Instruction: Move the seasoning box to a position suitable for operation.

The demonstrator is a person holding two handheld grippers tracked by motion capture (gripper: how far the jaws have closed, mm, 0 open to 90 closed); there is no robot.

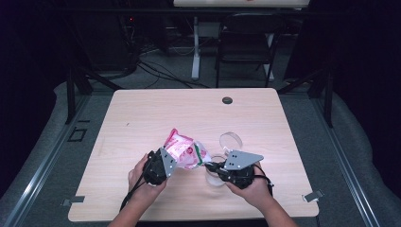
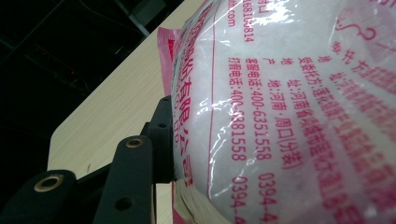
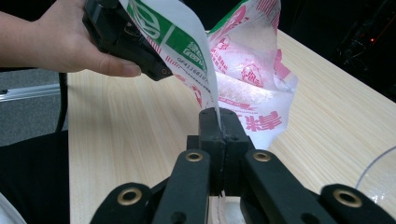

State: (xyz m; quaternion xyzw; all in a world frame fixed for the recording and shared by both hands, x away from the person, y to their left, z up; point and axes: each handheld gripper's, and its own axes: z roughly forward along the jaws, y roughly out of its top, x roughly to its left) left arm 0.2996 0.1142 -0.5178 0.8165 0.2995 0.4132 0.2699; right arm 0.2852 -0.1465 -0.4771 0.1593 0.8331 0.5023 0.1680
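Note:
A plastic bag of white grains with pink print, and a green patch near its open end, is held up over the wooden table. My left gripper is shut on the bag's full body; one black finger presses its side and the other is hidden behind it. My right gripper is shut on a thin edge of the bag's film, pinched flat between its pads. The left gripper and its hand also appear in the right gripper view. A clear plastic cup stands under the right gripper.
A second clear round piece, a cup or lid, sits just behind the right hand, and a clear rim shows at the right. A small dark grommet is near the table's far edge. A black chair stands beyond the table.

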